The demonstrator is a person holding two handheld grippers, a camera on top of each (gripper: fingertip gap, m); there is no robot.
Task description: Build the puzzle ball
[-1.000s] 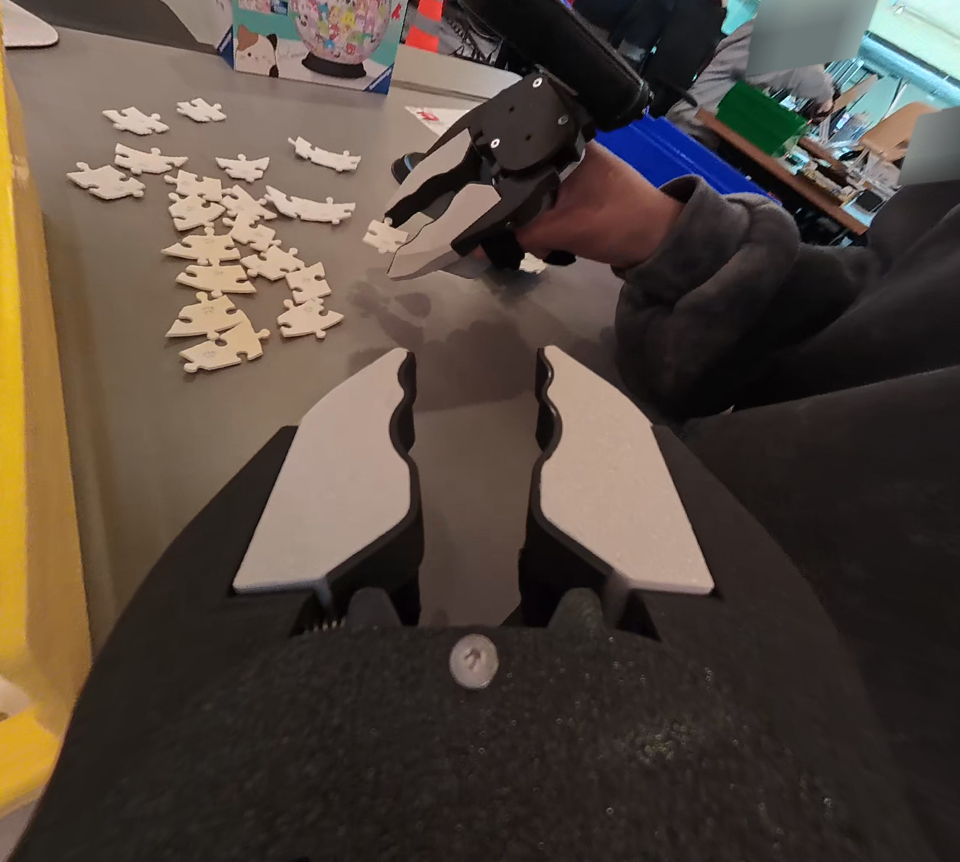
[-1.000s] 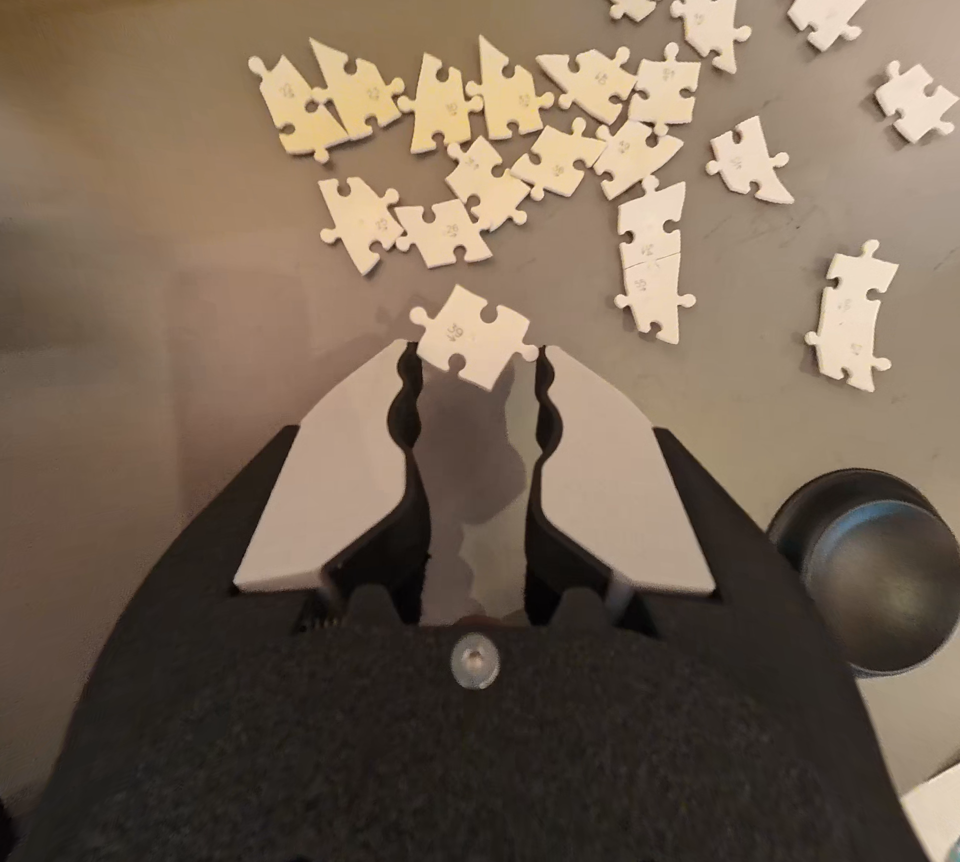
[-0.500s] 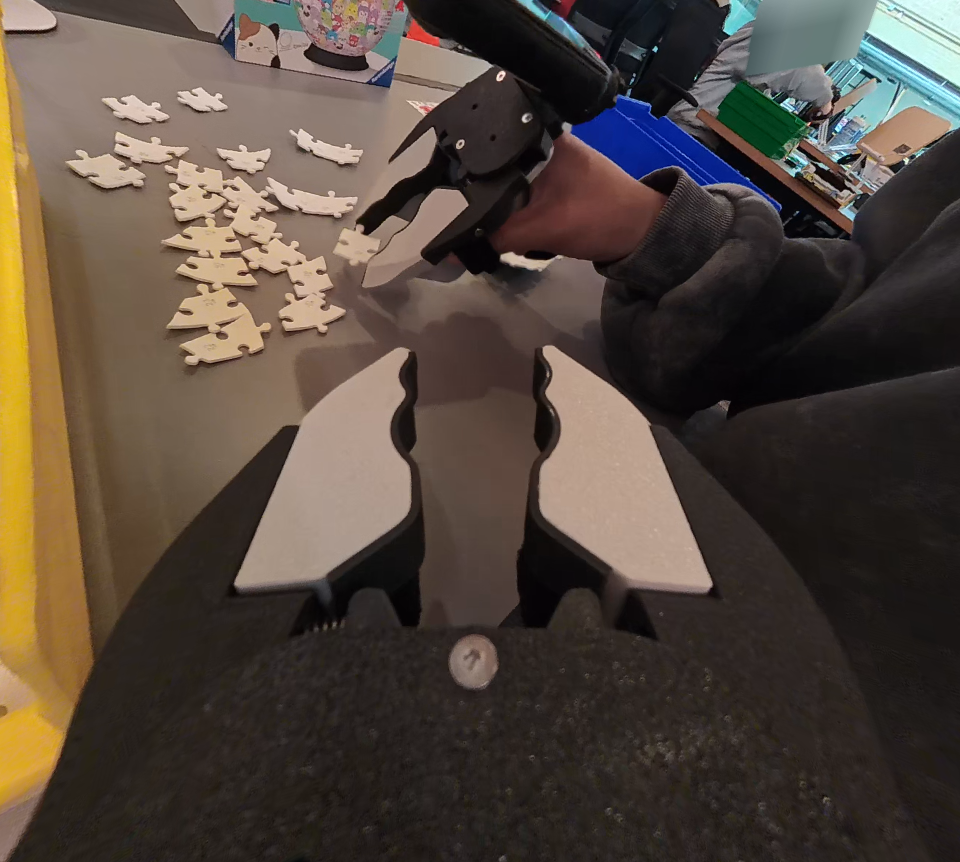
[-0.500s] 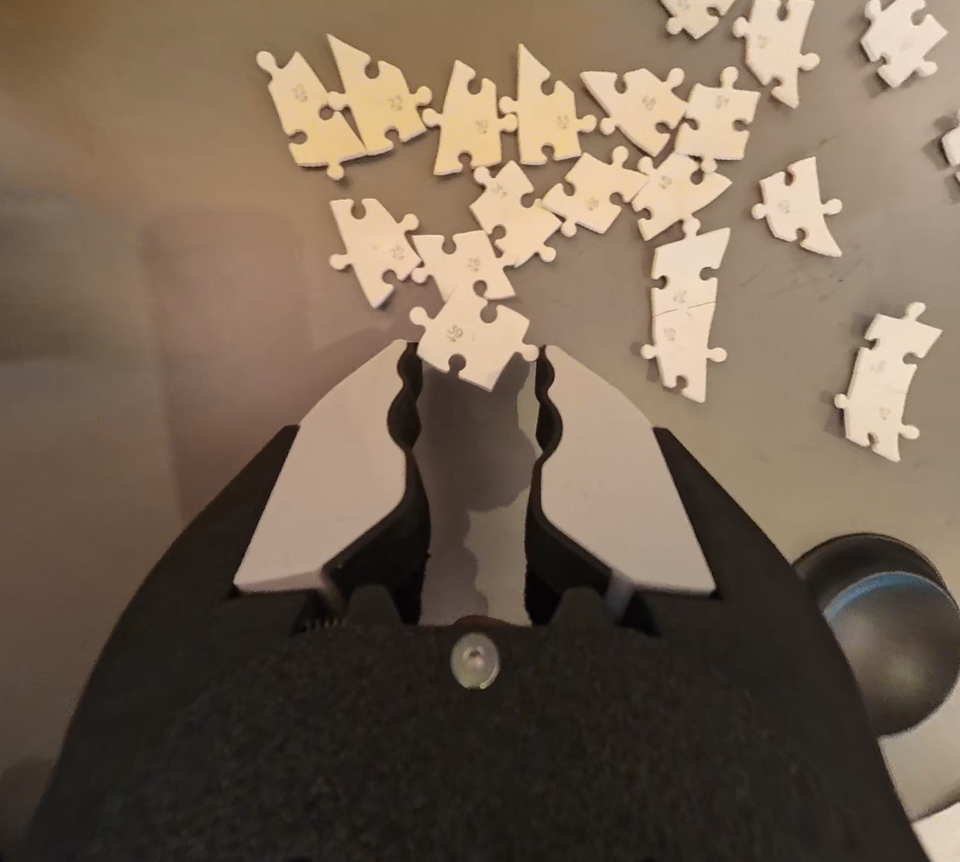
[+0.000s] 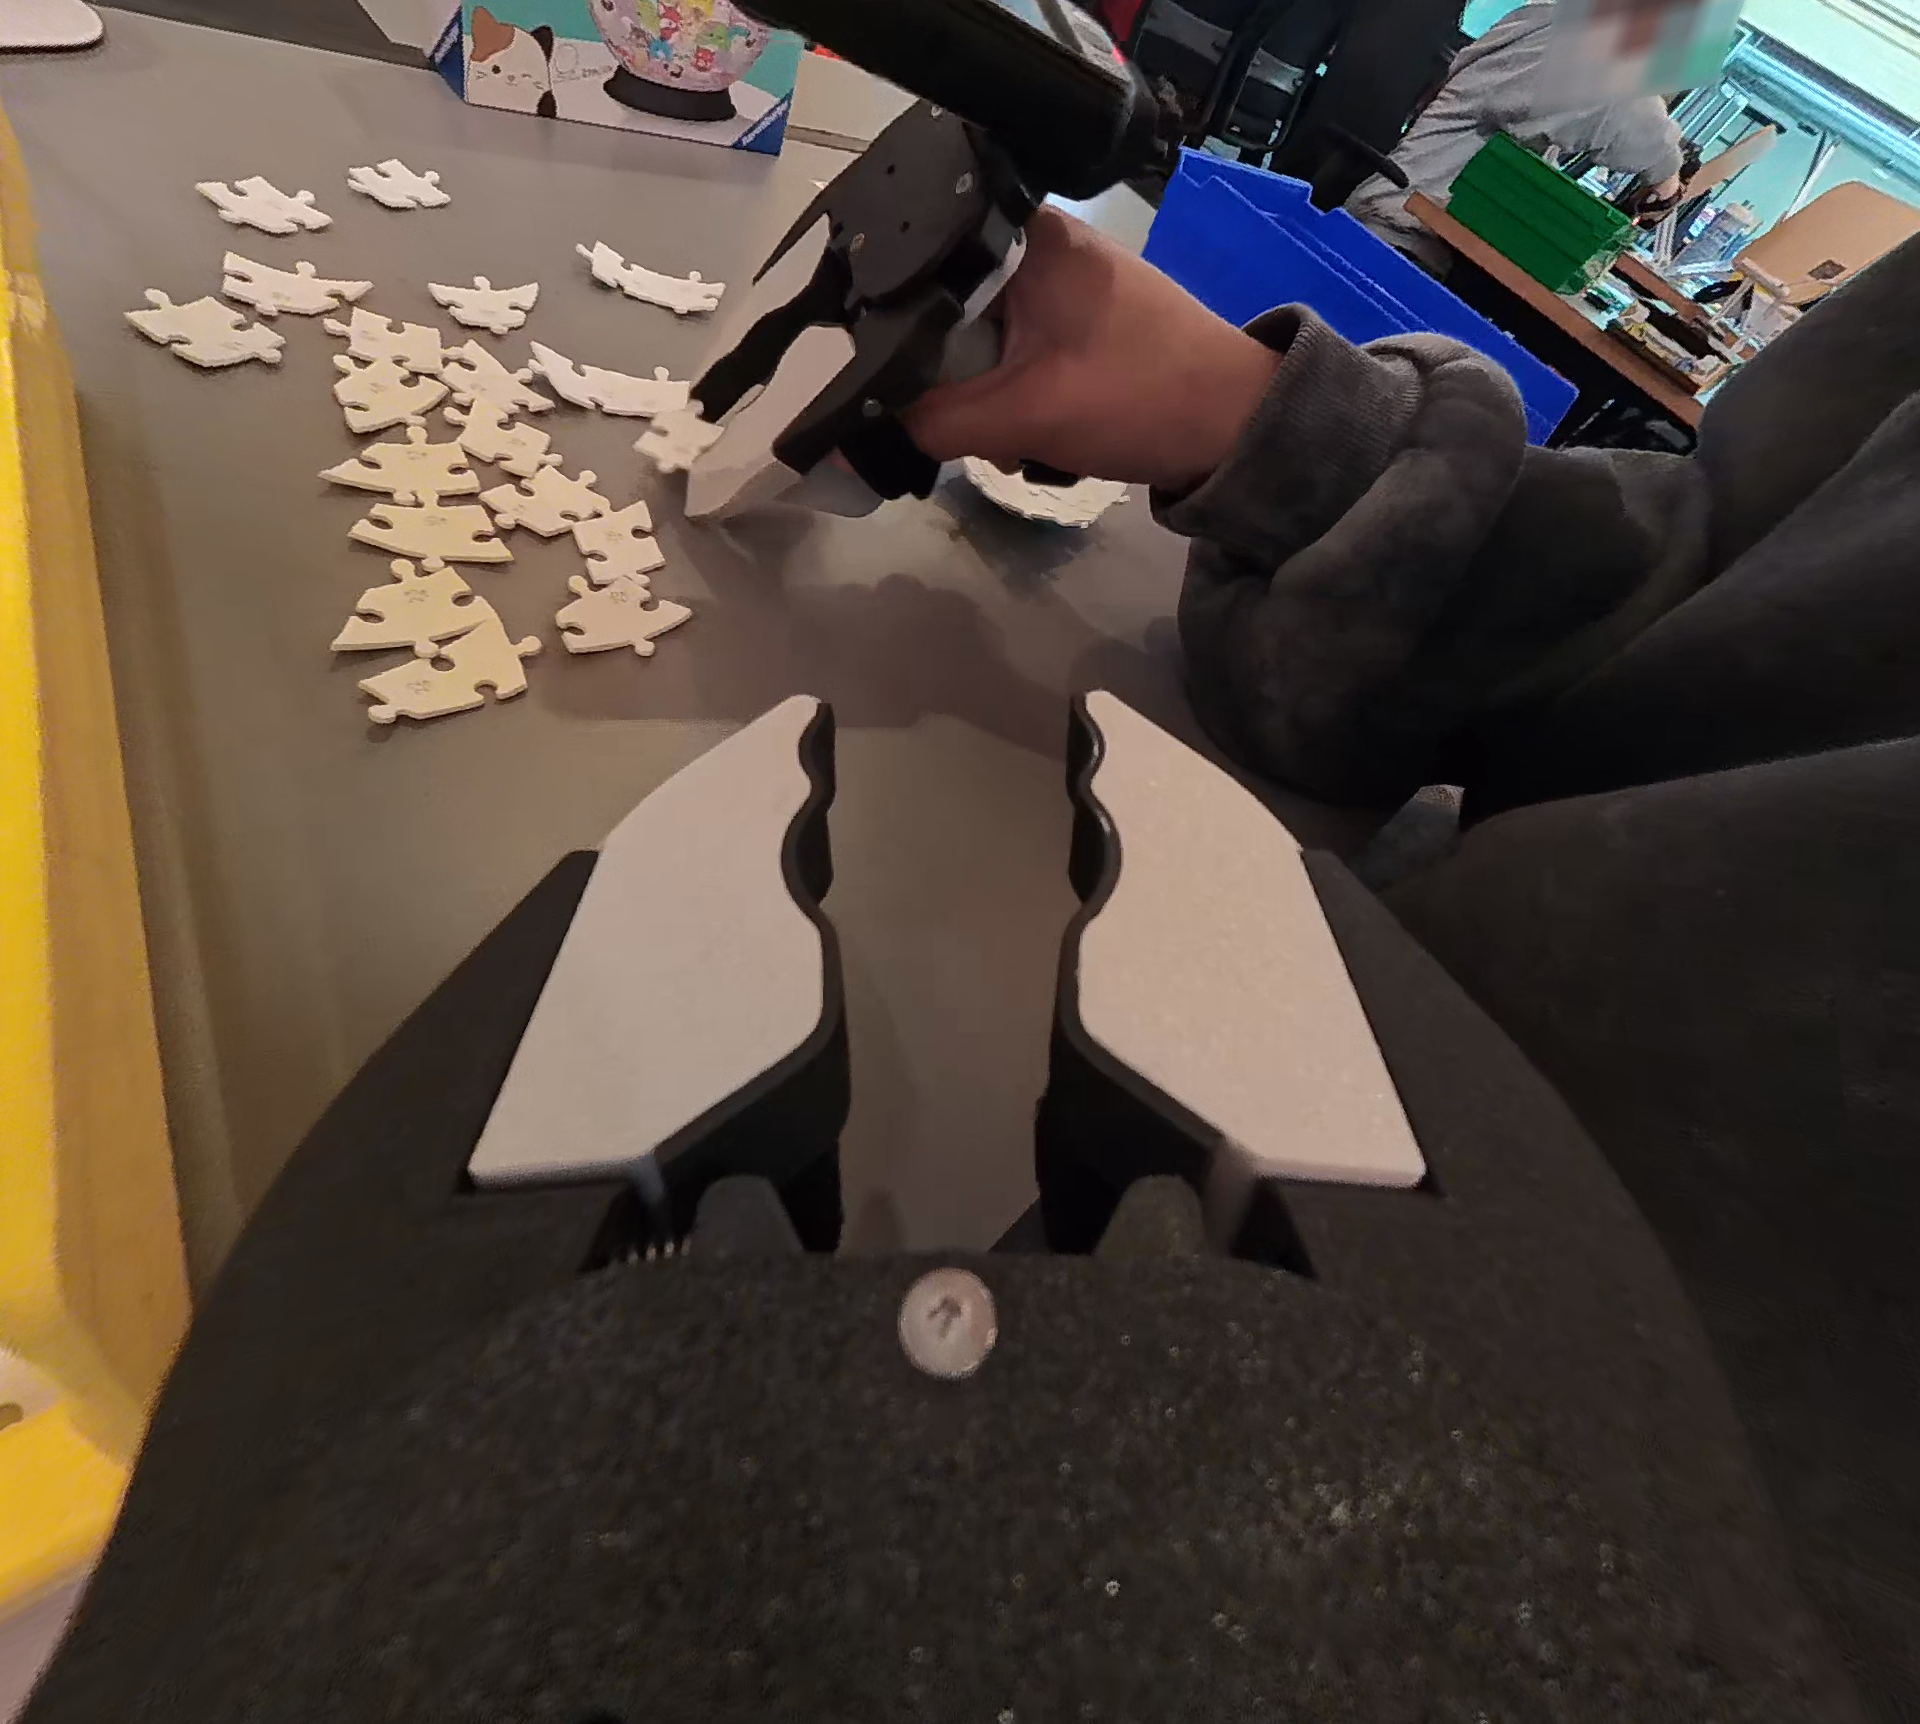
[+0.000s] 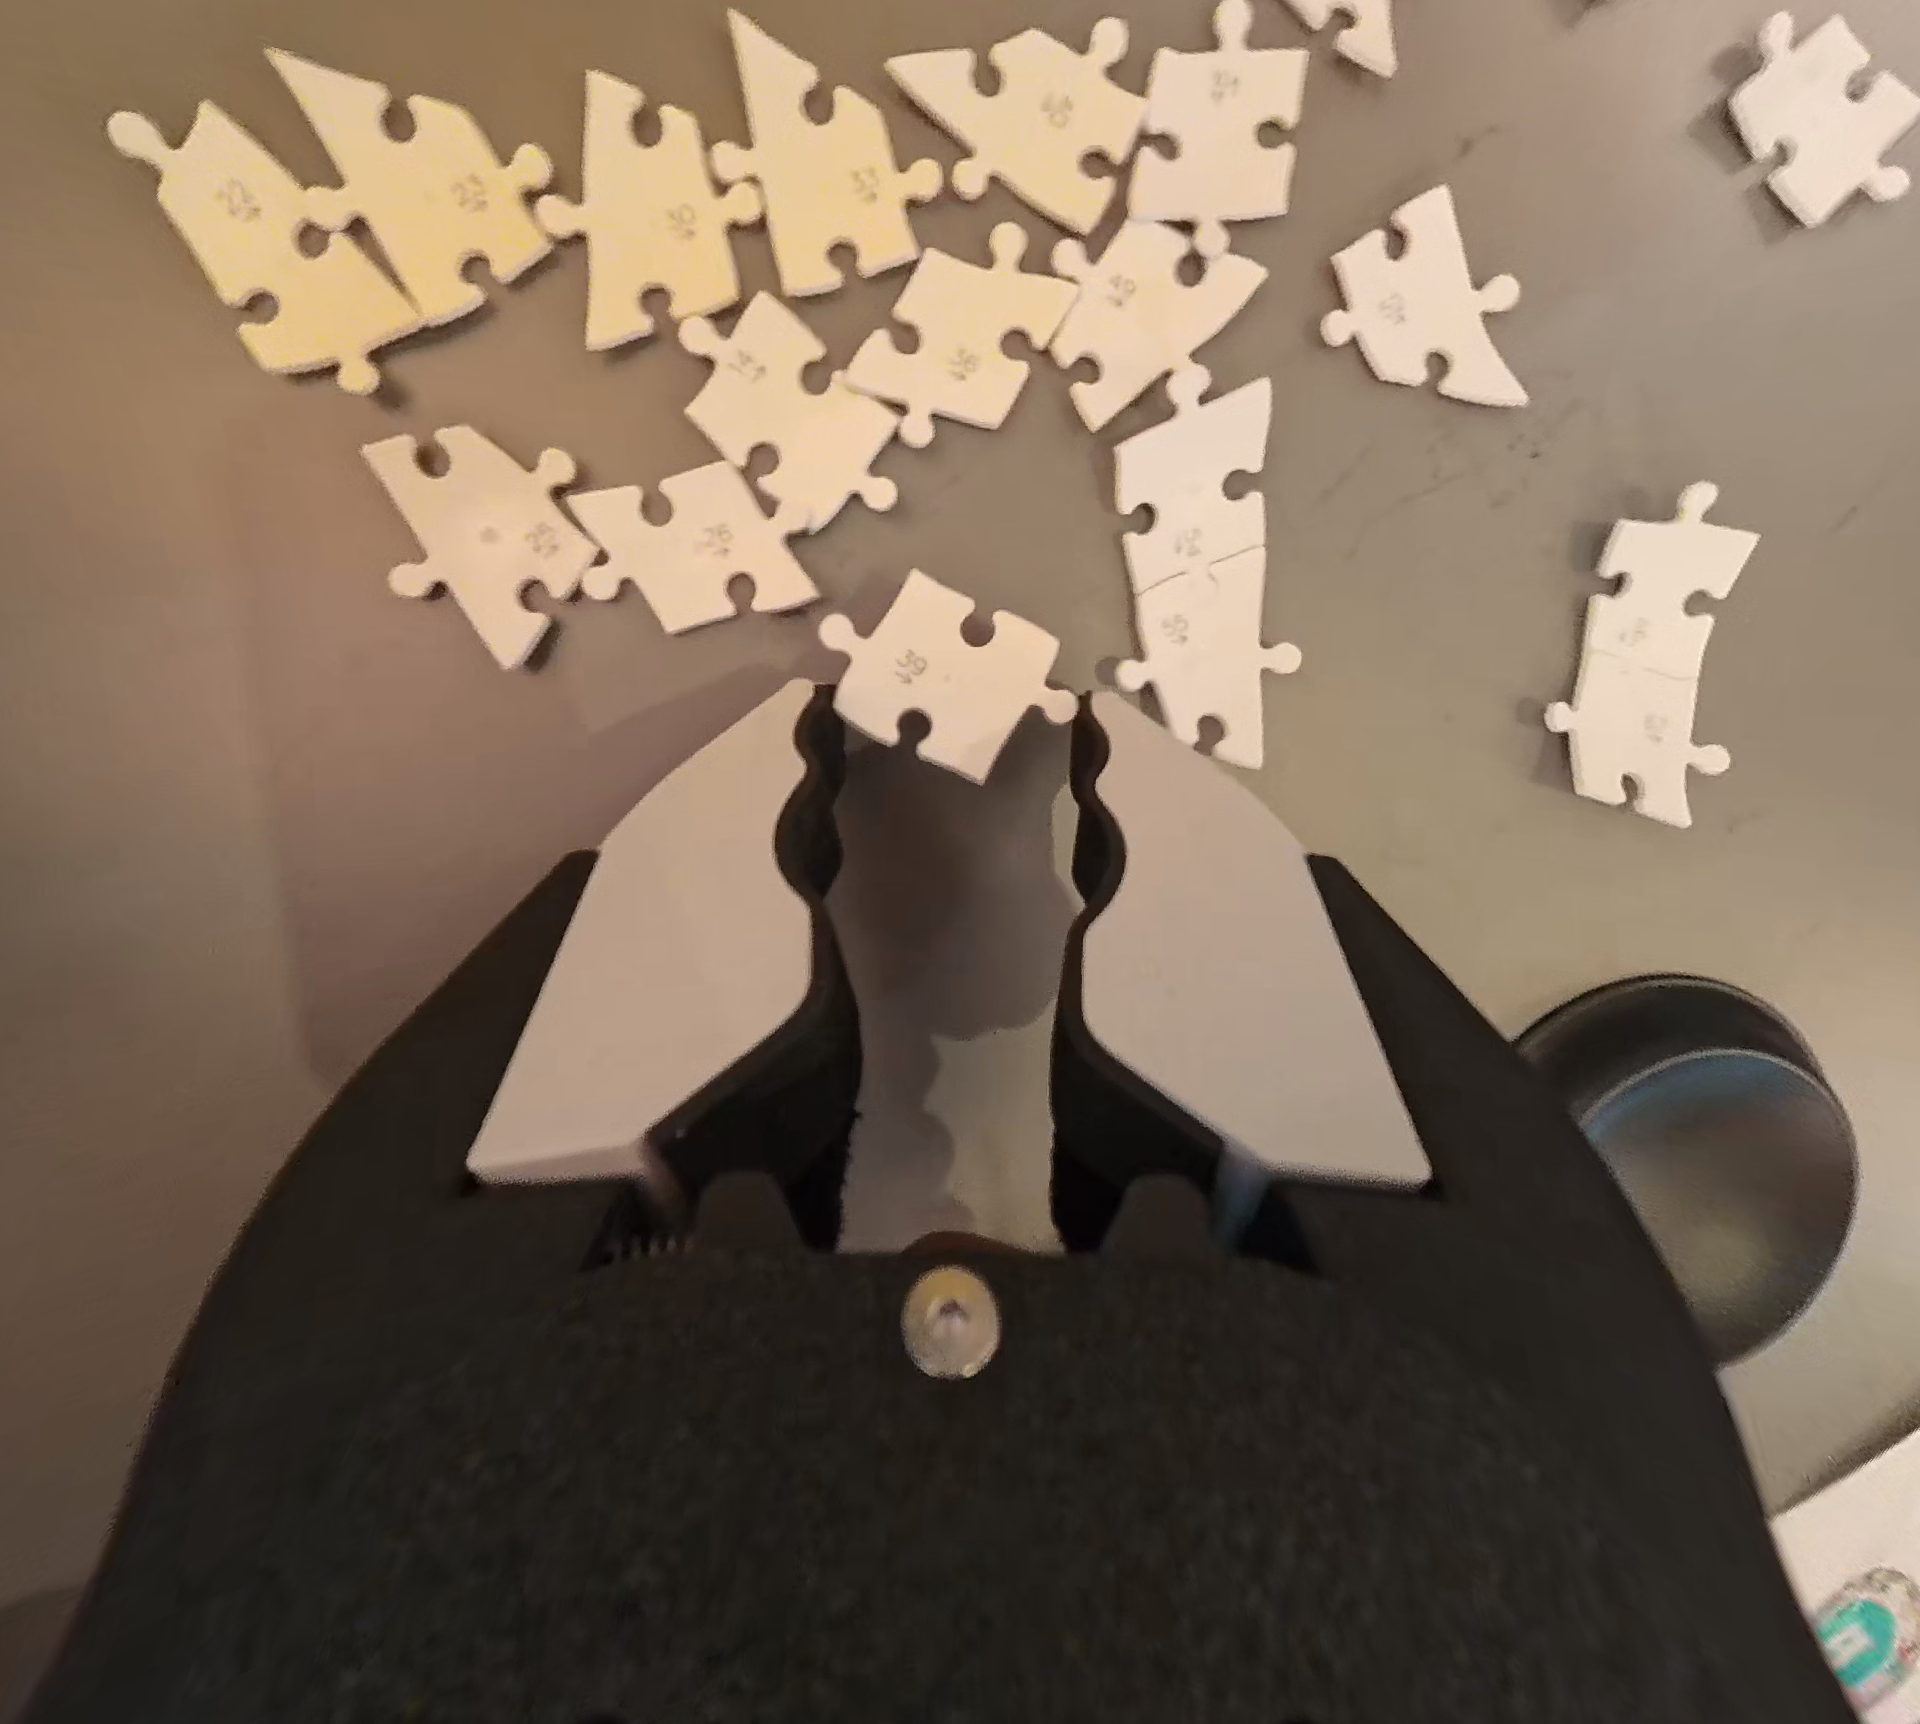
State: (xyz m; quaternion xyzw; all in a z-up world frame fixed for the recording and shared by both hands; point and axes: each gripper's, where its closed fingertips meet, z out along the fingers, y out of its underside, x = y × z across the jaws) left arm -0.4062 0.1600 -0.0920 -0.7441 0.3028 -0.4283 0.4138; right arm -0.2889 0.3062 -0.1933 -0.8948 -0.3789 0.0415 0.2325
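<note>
Right tool (image 6: 951, 703) pinches one flat white puzzle piece (image 6: 945, 675) at its fingertips above the matte grey surface (image 6: 208, 843). Loose knobbed pieces (image 6: 727, 240) crowd just ahead; a round black stand (image 6: 1714, 1155) sits right. Left tool (image 5: 948, 718) gapes empty.

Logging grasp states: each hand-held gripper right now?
Left hand-held gripper: open, empty.
Right hand-held gripper: shut on a white puzzle piece at its fingertips.

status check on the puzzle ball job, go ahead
Right tongs shut on one white piece, held above the table. Left tongs open, empty, low over the table. Loose pieces crowd just ahead.
</note>
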